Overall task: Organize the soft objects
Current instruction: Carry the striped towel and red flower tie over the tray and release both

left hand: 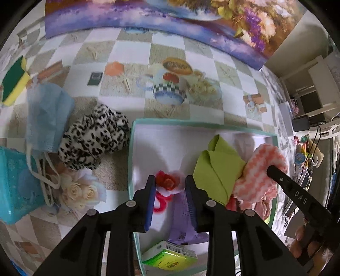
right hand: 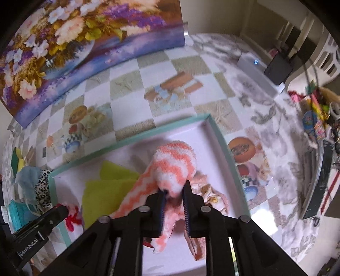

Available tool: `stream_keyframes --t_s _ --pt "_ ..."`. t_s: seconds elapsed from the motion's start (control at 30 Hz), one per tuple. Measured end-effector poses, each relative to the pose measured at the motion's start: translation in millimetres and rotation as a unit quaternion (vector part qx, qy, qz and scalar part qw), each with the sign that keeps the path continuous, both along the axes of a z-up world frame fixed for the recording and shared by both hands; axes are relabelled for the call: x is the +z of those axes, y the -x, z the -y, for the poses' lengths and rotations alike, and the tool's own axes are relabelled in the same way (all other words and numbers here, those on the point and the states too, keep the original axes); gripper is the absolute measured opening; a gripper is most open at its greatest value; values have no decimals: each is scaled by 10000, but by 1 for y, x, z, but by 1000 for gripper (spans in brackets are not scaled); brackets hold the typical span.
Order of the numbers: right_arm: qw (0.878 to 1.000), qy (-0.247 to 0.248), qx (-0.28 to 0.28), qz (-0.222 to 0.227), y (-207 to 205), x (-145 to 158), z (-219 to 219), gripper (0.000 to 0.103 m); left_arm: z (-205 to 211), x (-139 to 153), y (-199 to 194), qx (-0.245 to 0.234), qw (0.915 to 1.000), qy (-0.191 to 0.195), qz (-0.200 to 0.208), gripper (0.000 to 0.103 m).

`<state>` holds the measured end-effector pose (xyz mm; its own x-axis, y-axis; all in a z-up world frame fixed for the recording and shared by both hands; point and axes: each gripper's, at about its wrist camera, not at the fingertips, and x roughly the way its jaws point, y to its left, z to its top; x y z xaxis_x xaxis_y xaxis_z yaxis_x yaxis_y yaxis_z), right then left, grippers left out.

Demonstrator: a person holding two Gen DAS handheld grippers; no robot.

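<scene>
Left wrist view first, and the biggest thing in play is the checked tablecloth [left hand: 170,53], printed with cups and pastries, with a floral painting [left hand: 148,19] propped along its far edge. Next in size — the shallow tray [left hand: 130,148] with its teal rim and white floor, taking up the near centre. Outside it to the left lie a blue face mask [left hand: 45,118], a leopard-print fabric bundle [left hand: 93,138], a turquoise tissue pack [left hand: 14,184] and, further back, a green-and-yellow sponge [left hand: 13,81].

Inside the tray: a folded lime-green cloth [left hand: 216,169] in the middle, and just beside it on the right a fluffy coral-and-white striped sock [right hand: 172,169]. The right gripper [right hand: 174,191] points steeply down onto it, pads apart with the sock's fuzz bunched between them; whether they pinch it I cannot tell.

Smaller still — a red-and-pink fabric flower hair tie [left hand: 167,182] sits on the tray floor at the left, near the rim. The left gripper [left hand: 170,180] stands over it, jaws released, the flower in the gap with daylight on both sides. Nearest the lens, a small green packet [left hand: 170,254] lies by the tray's near edge.
</scene>
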<state>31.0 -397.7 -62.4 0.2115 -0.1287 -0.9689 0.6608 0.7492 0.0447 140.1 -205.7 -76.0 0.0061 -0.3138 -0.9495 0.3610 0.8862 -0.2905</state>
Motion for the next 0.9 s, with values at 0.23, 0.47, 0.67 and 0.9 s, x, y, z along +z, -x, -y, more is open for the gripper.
stream_keyframes --t_s 0.23,0.47,0.67,0.9 --pt "9989 392 -19 256 4 41 -2 53 -10 38 -2 32 9991 293 315 53" --pt "9938 877 48 683 10 91 -11 65 -27 87 -2 185 9935 588 962 71" --pt "9903 1098 195 829 8 109 -22 75 -42 103 -7 424 9877 428 1445 79" --pt "9901 1131 280 780 2 105 -29 85 -88 108 -23 940 9795 98 1777 88"
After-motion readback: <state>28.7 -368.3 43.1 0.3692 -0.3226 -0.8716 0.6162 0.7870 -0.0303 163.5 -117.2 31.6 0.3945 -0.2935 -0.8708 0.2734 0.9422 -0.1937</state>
